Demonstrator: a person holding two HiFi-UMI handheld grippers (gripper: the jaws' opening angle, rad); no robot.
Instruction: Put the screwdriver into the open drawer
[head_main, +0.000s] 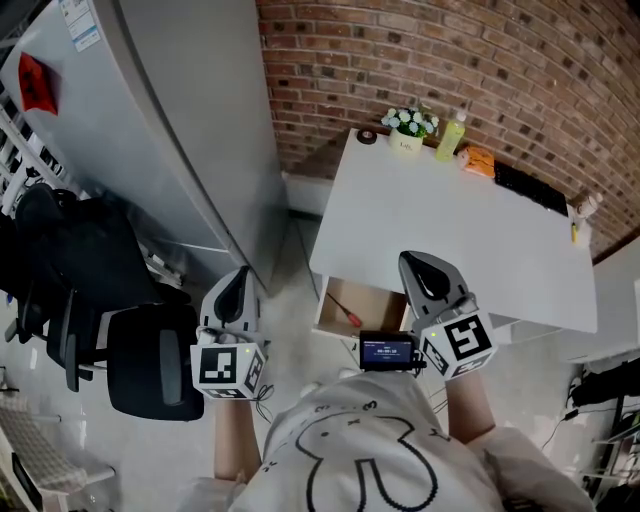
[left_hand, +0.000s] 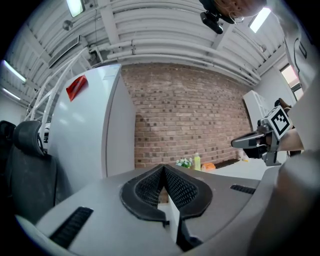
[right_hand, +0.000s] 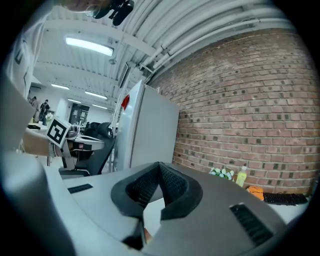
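**A:** What's nearest?

**B:** A white shirt (head_main: 360, 455) with a line drawing on it, then the two hand-held grippers. The left hand-held gripper (left_hand: 163, 167) is clenched, its pads meeting at the tip with nothing between them. The right hand-held gripper (right_hand: 159, 165) is the same, clenched and empty.

**A:** Any writing?

**B:** A small screen (head_main: 387, 351) just beside the right one shows blue characters, too small to read. Each cube carries black-and-white square markers.

**A:** And the screwdriver?

**B:** The screwdriver (head_main: 343, 309), red-handled, lies inside the open drawer (head_main: 375, 299) under the white table (head_main: 450, 235).

**A:** Further off?

**B:** At the table's far edge are a flower pot (head_main: 408, 125), a yellow-green bottle (head_main: 450, 135), something orange (head_main: 478, 160) and a black keyboard (head_main: 530, 187). To the left, a grey cabinet (head_main: 190, 130) bears a red label (head_main: 32, 80) with no legible print. A brick wall (head_main: 400, 50) stands behind.
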